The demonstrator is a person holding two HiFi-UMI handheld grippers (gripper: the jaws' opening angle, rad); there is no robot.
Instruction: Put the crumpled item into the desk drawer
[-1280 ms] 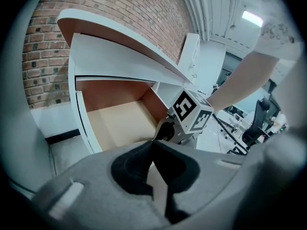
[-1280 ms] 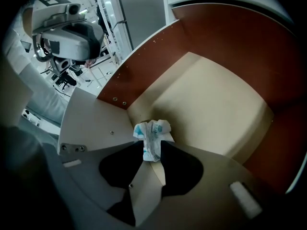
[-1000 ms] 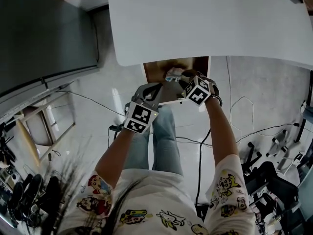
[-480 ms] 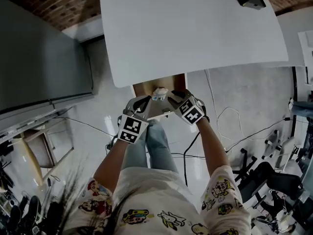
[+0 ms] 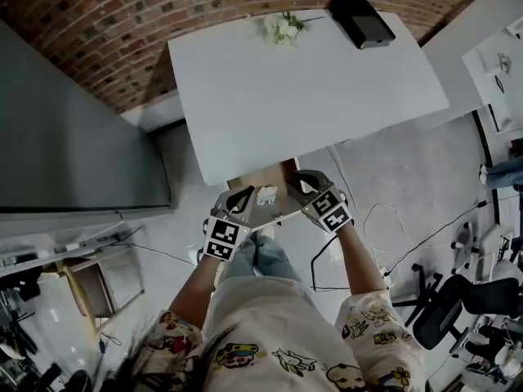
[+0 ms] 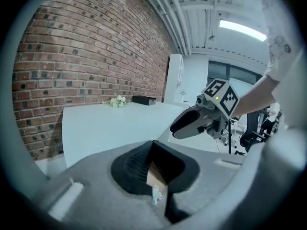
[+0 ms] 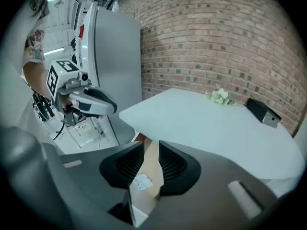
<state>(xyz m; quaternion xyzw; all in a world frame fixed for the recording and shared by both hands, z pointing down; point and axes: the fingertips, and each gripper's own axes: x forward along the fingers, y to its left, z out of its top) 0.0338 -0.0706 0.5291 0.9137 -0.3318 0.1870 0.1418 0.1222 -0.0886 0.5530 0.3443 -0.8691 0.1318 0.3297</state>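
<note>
While the crumpled white-and-blue paper wad lies inside the open brown wooden drawer, the right gripper hovers at the drawer's right, jaws closing on nothing. The left gripper is at the drawer's left, pinched together and empty.

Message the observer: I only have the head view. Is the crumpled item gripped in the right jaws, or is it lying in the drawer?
Observer: It is lying loose. The right gripper view shows the crumpled item on the wooden bottom of the drawer. It is seen through the gap of the right gripper, whose jaws stand apart and are closing with nothing touching the pads.
Operator: And the left jaws?
Observer: In the left gripper view, the jaw tips of the left gripper meet, with nothing pinched between them.
</note>
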